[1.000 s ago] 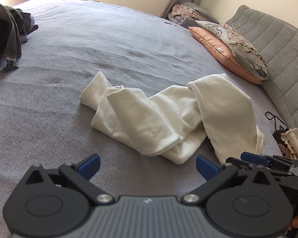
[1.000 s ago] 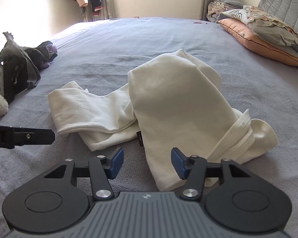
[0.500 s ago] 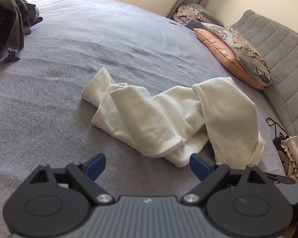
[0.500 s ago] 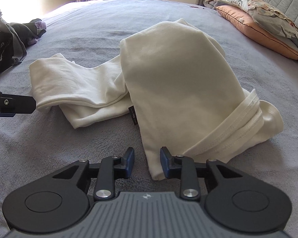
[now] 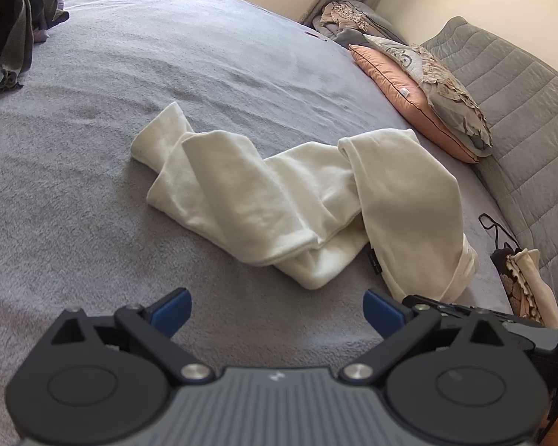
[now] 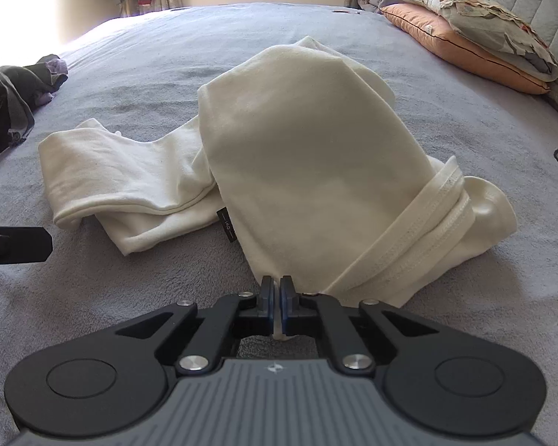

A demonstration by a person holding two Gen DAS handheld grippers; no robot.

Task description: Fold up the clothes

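Observation:
A crumpled cream garment (image 5: 286,200) lies twisted on the grey bed, its ribbed hem (image 6: 420,230) curled over at the right. My right gripper (image 6: 277,290) is shut on the garment's near corner, and a sliver of cream cloth shows between the blue pads. My left gripper (image 5: 278,308) hovers over bare bedspread in front of the garment's left half. Its jaws are opening wide and hold nothing. The right gripper's black body (image 5: 465,308) shows just beyond the left one's right finger.
A dark heap of clothes (image 5: 7,18) sits at the far left of the bed (image 5: 167,55). Pillows (image 5: 420,93) and a padded grey headboard (image 5: 520,111) line the right side. A small frilled cloth item (image 5: 524,275) and a black cord lie near the headboard.
My right gripper has crept forward to the garment's near corner and its jaws have closed on the cloth. The left gripper's jaws narrowed a little, then widened again.

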